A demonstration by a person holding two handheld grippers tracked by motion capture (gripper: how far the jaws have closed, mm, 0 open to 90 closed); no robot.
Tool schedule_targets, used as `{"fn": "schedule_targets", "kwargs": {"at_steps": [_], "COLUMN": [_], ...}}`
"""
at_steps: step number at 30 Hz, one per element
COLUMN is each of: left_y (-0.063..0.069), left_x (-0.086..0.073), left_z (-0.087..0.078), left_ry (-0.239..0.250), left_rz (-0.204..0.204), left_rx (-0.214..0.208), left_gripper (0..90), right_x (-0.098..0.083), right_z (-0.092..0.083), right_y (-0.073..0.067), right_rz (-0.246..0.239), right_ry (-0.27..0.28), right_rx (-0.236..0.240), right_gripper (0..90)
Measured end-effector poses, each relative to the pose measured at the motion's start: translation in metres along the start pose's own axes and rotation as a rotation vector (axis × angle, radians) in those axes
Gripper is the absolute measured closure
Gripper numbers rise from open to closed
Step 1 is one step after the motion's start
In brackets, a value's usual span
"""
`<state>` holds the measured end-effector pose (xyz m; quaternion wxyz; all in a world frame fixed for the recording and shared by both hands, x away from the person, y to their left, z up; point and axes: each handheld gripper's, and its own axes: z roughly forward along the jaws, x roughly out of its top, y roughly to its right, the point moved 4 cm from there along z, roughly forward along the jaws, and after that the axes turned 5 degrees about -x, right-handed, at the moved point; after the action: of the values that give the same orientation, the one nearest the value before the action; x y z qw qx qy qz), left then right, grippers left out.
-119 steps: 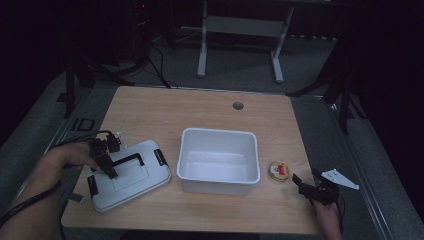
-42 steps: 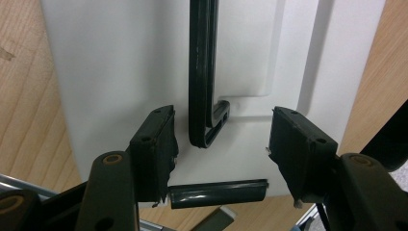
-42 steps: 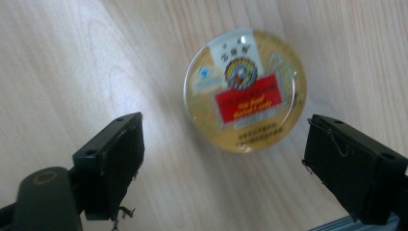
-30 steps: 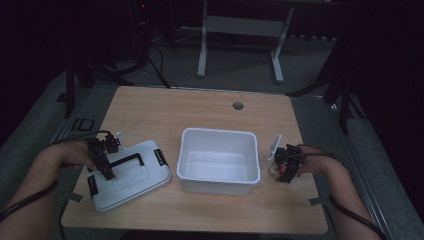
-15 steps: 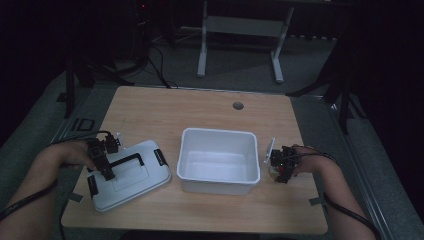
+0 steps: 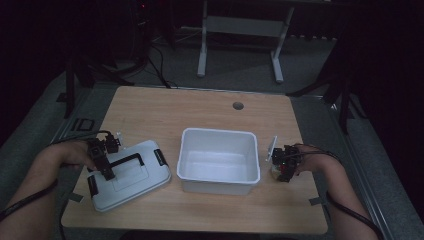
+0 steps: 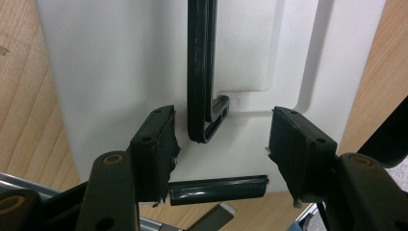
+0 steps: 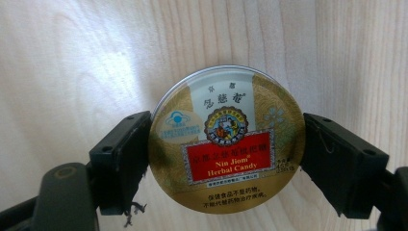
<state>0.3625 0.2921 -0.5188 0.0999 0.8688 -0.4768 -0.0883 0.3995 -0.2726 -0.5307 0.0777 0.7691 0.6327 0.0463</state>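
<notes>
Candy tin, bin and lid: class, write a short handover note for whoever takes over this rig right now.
Right gripper: jaws either side of the candy tin on the table, right of the white bin; a firm grip cannot be confirmed.
Left gripper: open, over the lid near its black handle.
Done: nothing is in the bin.
Left: probably tin into bin, then lid on.

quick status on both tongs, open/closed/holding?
Left tongs: open, over the white lid by its black handle, holding nothing.
Right tongs: jaws on either side of the Nin Jiom herbal candy tin; a firm grip cannot be told.
</notes>
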Motion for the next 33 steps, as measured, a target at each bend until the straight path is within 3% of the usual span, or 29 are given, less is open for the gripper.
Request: {"fn": "schedule_targets", "kwargs": {"at_steps": [5, 12, 23, 33], "left_y": [0.001, 0.001, 0.002, 0.002], "left_x": [0.001, 0.002, 0.002, 0.001], "left_z": [-0.001, -0.002, -0.003, -0.002], "left_ry": [0.001, -0.010, -0.013, -0.017], "left_rz": [0.003, 0.004, 0.006, 0.006], "left_rx": [0.001, 0.007, 0.008, 0.006], "left_gripper": [42.1, 42.2, 42.4, 42.4], "right_x": [0.000, 0.002, 0.023, 0.043], "right_z": [-0.019, -0.039, -0.088, -0.114], "right_y": [-0.002, -0.009, -0.025, -0.030], "right_rz": [0.031, 0.033, -0.012, -0.048], "right_ry": [-0.001, -0.013, -0.005, 0.004], "right_rx": [-0.001, 0.012, -0.020, -0.034], "right_gripper": [20.6, 20.7, 20.7, 20.8]}}
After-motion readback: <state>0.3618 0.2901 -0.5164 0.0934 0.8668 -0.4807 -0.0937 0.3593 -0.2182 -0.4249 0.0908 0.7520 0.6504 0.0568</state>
